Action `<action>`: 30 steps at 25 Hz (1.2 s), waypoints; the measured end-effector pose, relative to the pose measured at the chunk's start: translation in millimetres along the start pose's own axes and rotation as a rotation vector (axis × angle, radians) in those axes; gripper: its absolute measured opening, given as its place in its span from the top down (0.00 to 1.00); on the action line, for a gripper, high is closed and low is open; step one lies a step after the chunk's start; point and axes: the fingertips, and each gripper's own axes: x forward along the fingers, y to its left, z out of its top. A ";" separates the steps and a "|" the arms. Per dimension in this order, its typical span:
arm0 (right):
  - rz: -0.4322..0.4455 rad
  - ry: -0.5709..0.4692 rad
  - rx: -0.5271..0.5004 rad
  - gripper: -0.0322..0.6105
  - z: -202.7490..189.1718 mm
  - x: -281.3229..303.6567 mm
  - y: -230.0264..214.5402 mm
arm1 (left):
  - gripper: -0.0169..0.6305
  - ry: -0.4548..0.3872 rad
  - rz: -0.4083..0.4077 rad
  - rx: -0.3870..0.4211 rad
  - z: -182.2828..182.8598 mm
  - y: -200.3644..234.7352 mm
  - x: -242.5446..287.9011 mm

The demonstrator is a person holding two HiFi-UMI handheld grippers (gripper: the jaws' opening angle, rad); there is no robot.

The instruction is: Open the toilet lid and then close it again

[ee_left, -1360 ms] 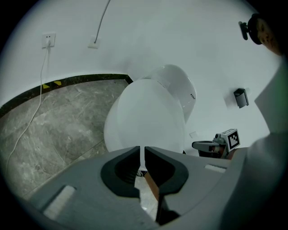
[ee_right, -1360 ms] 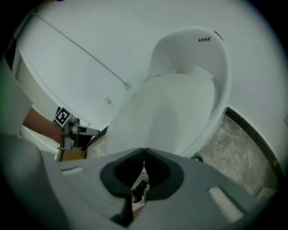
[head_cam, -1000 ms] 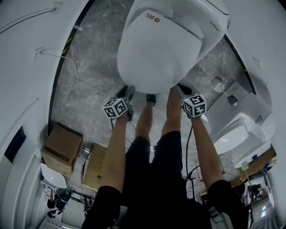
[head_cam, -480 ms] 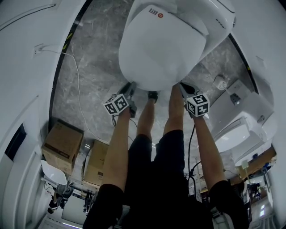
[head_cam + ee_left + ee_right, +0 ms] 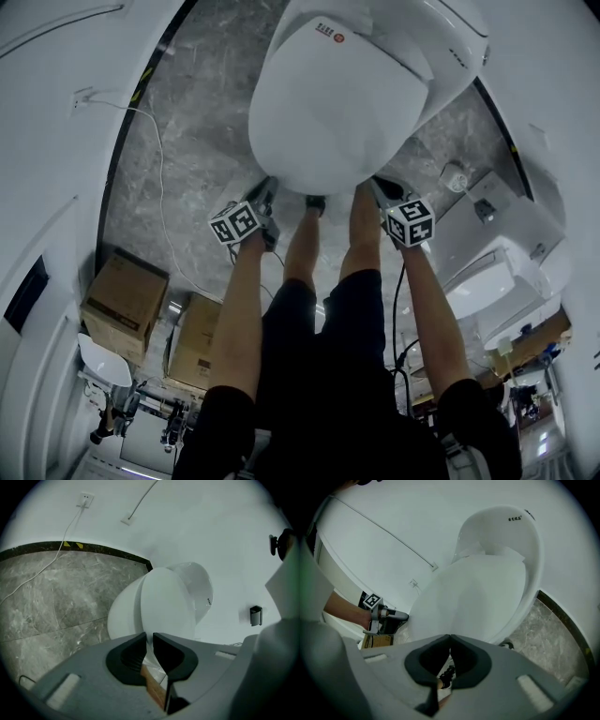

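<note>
The white toilet lid [image 5: 328, 103] lies down on the bowl, at the top of the head view. My left gripper [image 5: 265, 190] is at the lid's front left edge. In the left gripper view the lid [image 5: 166, 602] runs down into the left gripper [image 5: 151, 639]. Its jaws have just been closing, and a thin white strip of the lid's rim fills the narrow slit between them. My right gripper [image 5: 377, 187] rests at the front right edge. In the right gripper view the right gripper [image 5: 450, 638] is shut, empty, just under the lid [image 5: 473, 597].
Grey marble floor [image 5: 197, 141] surrounds the toilet. A white cable [image 5: 159, 178] crosses it from a wall socket [image 5: 84, 98]. Two cardboard boxes [image 5: 122, 305] stand at lower left. Another white fixture [image 5: 497, 281] stands at right. The person's shoe [image 5: 316, 202] is under the bowl's front.
The left gripper's jaws have drawn together on the lid's front left edge. Both grippers stay where they were, and the lid is still down.
</note>
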 end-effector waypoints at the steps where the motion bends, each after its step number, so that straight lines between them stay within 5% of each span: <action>1: 0.002 0.000 -0.005 0.95 2.4 -1.8 1.7 | 0.90 0.002 -0.006 -0.003 0.3 -1.2 -1.9; 10: 0.020 -0.003 -0.054 0.95 10.7 -39.8 30.0 | 0.92 0.016 -0.107 -0.052 4.9 -20.1 -20.9; 26: 0.060 0.019 -0.443 0.94 52.4 -69.0 122.5 | 0.92 -0.045 -0.317 -0.059 31.6 -91.1 -69.8; 30: 0.046 0.002 -0.461 0.89 66.2 -75.0 141.8 | 0.92 -0.040 -0.357 -0.045 38.7 -106.6 -79.7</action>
